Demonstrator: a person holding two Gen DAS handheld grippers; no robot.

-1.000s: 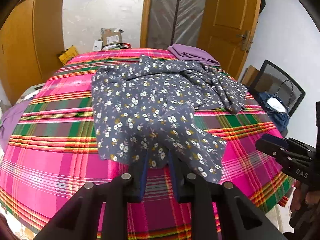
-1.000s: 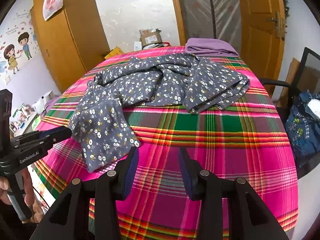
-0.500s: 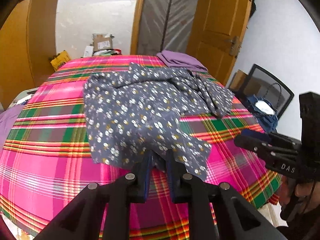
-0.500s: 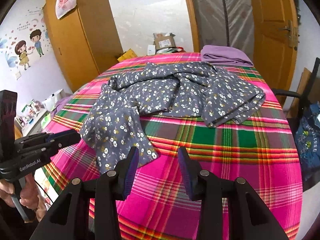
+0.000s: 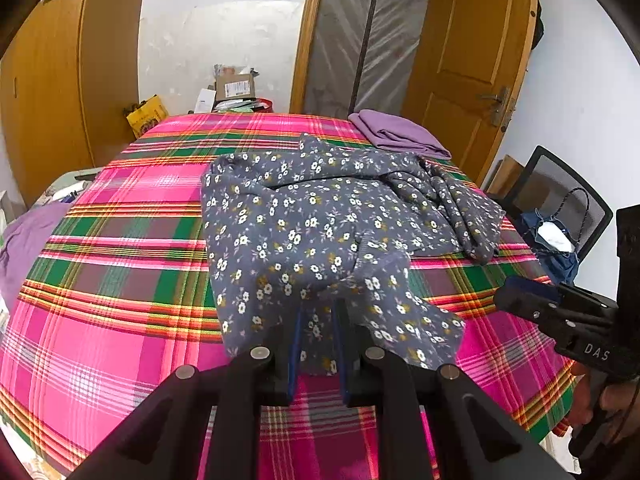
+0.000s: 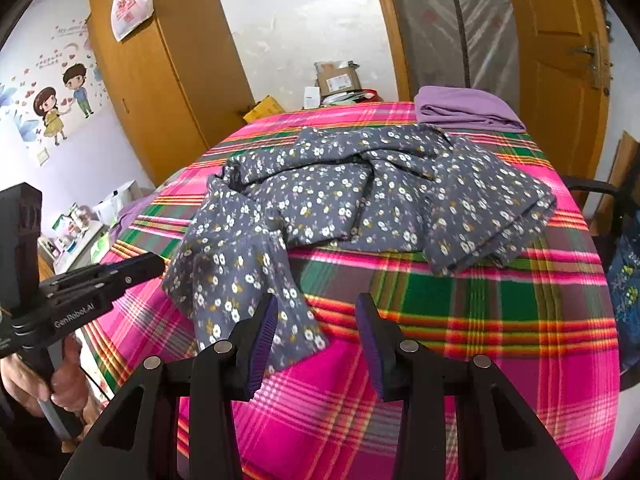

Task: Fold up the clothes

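On pink plaid bedspread point(image 5: 120, 280), crumpled floral garment point(image 5: 320, 216) lies mid-bed. Left gripper point(image 5: 318, 344) pinches its near edge w/ jaws just closed; right gripper point(image 6: 316, 336) gapes empty beside it. Risk: thin fabric slipping from a shallow pinch.

Two grippers are seen, the left gripper point(image 5: 316, 344) and the right gripper point(image 6: 316, 336). One grey floral garment point(image 5: 328, 232) is counted on one plaid-covered bed point(image 5: 120, 280), with one folded purple cloth point(image 5: 396, 134) at its far end. One cardboard box point(image 6: 338, 78), one black chair point(image 5: 560, 188) and one hanging plastic bag point(image 6: 130, 10) are counted.
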